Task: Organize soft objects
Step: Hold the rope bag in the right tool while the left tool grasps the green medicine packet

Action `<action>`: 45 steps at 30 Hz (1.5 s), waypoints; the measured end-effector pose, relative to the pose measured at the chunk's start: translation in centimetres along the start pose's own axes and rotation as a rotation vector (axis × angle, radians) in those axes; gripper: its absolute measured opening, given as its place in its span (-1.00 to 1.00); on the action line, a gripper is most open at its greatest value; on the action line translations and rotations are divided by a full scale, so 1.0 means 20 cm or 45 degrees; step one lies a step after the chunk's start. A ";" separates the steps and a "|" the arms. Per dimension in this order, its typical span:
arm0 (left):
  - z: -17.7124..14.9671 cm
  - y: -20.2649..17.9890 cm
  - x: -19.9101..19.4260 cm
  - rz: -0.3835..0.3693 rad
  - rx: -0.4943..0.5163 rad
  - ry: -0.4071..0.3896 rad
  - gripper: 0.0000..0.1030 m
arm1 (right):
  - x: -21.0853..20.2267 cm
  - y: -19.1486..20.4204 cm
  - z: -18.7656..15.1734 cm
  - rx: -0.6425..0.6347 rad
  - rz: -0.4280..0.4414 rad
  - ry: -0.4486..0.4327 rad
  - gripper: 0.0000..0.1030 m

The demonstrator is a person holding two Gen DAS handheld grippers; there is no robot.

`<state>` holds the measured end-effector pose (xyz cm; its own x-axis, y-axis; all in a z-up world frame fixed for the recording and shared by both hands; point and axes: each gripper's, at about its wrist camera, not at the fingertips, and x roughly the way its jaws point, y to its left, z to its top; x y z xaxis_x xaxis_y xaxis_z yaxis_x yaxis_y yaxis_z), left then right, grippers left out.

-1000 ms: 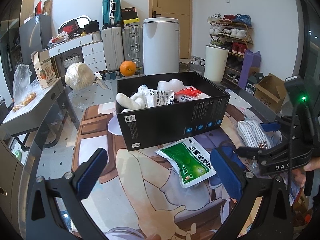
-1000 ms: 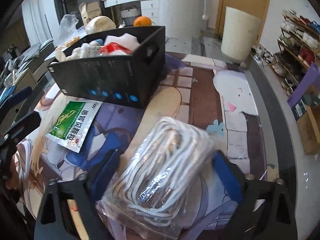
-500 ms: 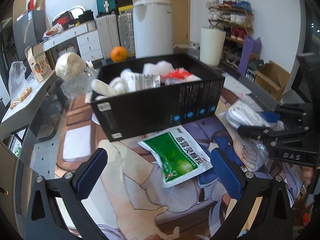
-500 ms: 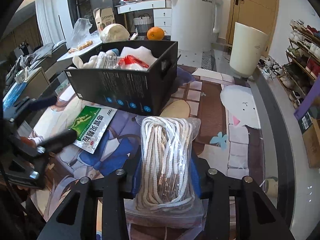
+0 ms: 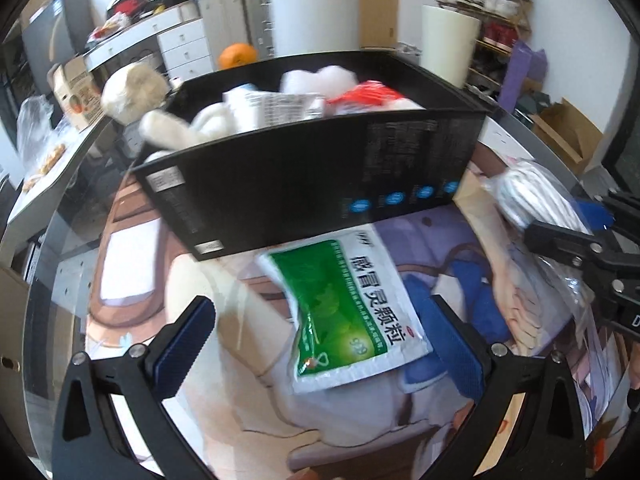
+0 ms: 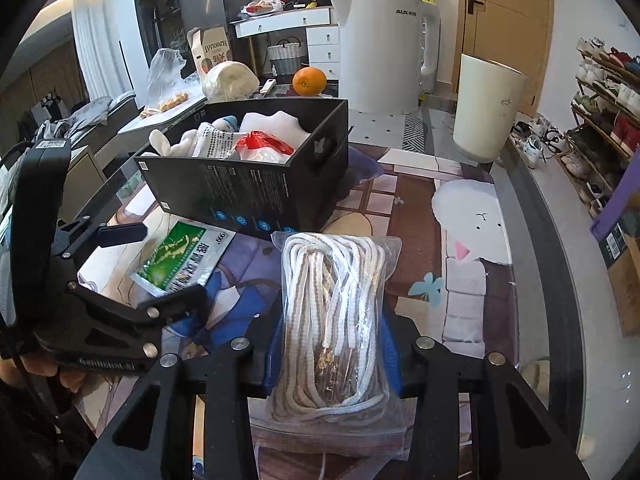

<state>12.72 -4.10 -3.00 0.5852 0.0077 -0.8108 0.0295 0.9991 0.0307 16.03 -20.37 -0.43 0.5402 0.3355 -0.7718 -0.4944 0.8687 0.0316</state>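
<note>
1. Right tool (image 6: 332,344) is clamped on a clear bag of white rope (image 6: 336,312); blue pads press both sides of the bag.
2. Bag of white rope sits just in front of the black box (image 6: 256,188), lower end between the right tool's fingers; whether it rests on the surface (image 6: 472,280) or is lifted can't be told.
3. Left tool (image 5: 320,344) has its fingers wide apart, gripping nothing.
4. Green-and-white sachet (image 5: 348,312) lies flat on the surface between the left tool's fingers, its far edge touching or tucked under the box's front wall.
5. Black box holds soft items: a white plush piece (image 6: 172,142), a printed white packet (image 6: 216,140), a red-and-white bag (image 6: 264,146).
6. Behind the box: an orange (image 6: 309,82) and a white appliance (image 6: 384,44).
7. Left-wrist view is motion-blurred.
</note>
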 end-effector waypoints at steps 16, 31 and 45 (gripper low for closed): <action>0.01 0.02 -0.01 -0.082 0.007 -0.026 0.33 | 0.00 0.01 0.00 -0.007 0.013 0.002 -0.21; -0.03 0.02 -0.08 -0.171 0.082 -0.089 -0.72 | -0.02 0.02 0.01 -0.017 0.010 -0.011 -0.21; -0.05 -0.08 -0.11 -0.139 0.165 -0.087 0.44 | -0.03 0.01 0.01 -0.015 0.010 -0.015 -0.21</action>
<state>10.53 -5.59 -1.84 0.6262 -0.1081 -0.7721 0.1979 0.9800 0.0233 15.73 -20.24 0.13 0.5440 0.3465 -0.7642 -0.5068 0.8615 0.0299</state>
